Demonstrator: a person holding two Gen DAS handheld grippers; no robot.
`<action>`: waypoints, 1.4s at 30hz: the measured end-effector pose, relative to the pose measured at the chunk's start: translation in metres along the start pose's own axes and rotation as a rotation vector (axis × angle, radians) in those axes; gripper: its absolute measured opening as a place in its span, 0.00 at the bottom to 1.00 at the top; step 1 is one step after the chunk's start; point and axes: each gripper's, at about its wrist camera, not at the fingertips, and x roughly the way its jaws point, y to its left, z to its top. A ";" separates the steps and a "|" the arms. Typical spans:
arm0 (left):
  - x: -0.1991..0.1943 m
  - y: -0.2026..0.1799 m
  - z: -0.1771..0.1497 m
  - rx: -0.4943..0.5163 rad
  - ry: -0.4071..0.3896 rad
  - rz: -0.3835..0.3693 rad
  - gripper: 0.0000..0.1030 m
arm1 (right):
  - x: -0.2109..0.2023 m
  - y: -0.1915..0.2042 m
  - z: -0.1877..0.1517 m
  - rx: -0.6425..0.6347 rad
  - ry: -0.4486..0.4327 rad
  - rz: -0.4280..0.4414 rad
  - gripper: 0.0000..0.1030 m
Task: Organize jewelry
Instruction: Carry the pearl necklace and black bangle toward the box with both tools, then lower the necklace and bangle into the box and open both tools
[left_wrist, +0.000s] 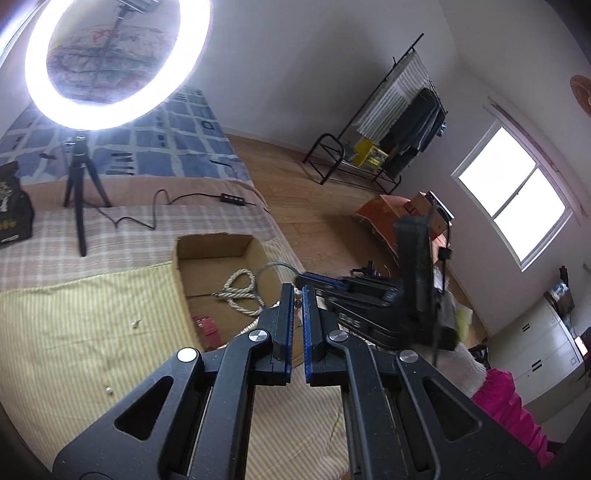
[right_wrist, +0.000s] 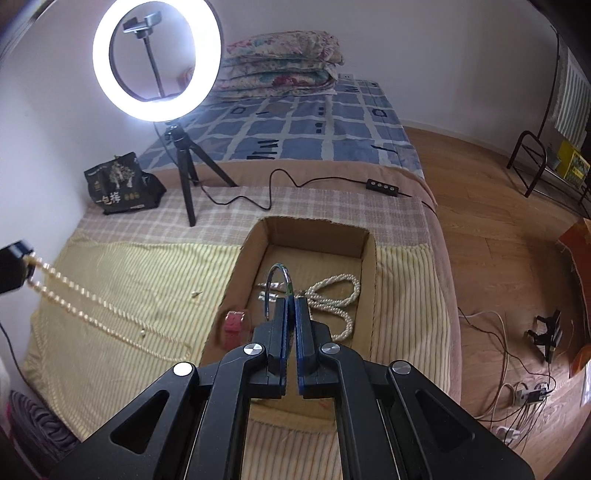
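A shallow cardboard box (right_wrist: 364, 254) lies on the bed; it also shows in the left wrist view (left_wrist: 221, 245). A pearl necklace (right_wrist: 340, 291) and a red item (right_wrist: 233, 325) lie in it. My right gripper (right_wrist: 291, 301) is shut on a thin blue-green bangle (right_wrist: 275, 273) and holds it above the box; the bangle also shows in the left wrist view (left_wrist: 275, 266). My left gripper (left_wrist: 298, 293) is shut on a pearl necklace (right_wrist: 74, 295); the strand hangs from it down to the yellow striped cloth (right_wrist: 122, 280).
Two small loose earrings (left_wrist: 136, 323) lie on the yellow cloth. A ring light on a tripod (right_wrist: 184, 177), its cable and a black bag (right_wrist: 118, 184) stand on the bed behind the box. The bed edge drops to a wooden floor on the right.
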 end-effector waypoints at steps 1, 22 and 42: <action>0.004 -0.002 0.001 0.001 0.003 -0.002 0.02 | 0.003 -0.002 0.003 0.000 0.001 -0.001 0.02; 0.090 0.008 -0.030 -0.011 0.136 0.011 0.02 | 0.093 -0.018 0.044 0.024 0.048 0.039 0.02; 0.086 0.020 -0.045 -0.005 0.163 0.075 0.02 | 0.089 -0.009 0.046 0.029 0.034 -0.003 0.33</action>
